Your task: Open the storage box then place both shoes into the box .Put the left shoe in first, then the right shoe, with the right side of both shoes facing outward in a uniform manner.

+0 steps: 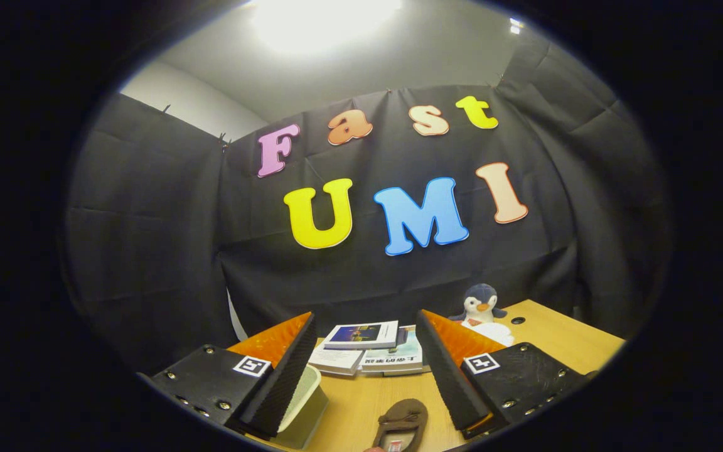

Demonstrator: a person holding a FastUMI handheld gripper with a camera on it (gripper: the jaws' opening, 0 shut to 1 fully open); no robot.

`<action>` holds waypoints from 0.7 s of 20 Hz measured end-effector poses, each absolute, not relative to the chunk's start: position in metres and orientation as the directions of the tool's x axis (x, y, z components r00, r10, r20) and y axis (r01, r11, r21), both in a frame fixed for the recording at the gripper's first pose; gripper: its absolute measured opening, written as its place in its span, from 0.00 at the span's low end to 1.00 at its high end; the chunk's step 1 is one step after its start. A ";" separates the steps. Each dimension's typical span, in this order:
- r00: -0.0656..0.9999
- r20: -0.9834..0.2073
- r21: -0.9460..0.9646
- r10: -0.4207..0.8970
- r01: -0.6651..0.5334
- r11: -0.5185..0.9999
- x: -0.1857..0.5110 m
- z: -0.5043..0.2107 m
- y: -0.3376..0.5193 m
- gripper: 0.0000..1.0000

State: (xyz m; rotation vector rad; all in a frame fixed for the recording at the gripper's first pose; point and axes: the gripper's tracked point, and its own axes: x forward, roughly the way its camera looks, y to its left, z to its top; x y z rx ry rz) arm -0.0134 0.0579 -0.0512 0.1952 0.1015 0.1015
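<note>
I see gripper [364, 370] fingers spread, holding nothing; brown shoe [402, 424] on table [562, 345] between them, storage box [304, 402] by left finger.

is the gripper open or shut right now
Open. The gripper has its two fingers set wide apart with nothing between them; a brown shoe lies on the table below the gap, untouched.

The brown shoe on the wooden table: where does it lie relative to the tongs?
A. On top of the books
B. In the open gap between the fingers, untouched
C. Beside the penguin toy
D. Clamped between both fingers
B: the brown shoe lies on the table between the spread fingers of the tongs, touching neither.
</note>
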 end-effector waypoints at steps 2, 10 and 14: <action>0.984 -0.117 0.233 0.131 -0.101 0.967 -0.015 -0.063 0.068 0.96; 0.942 -0.254 0.409 0.219 -0.100 0.907 -0.027 -0.121 0.101 0.97; 0.911 -0.309 0.531 0.274 -0.074 0.844 -0.033 -0.149 0.120 0.97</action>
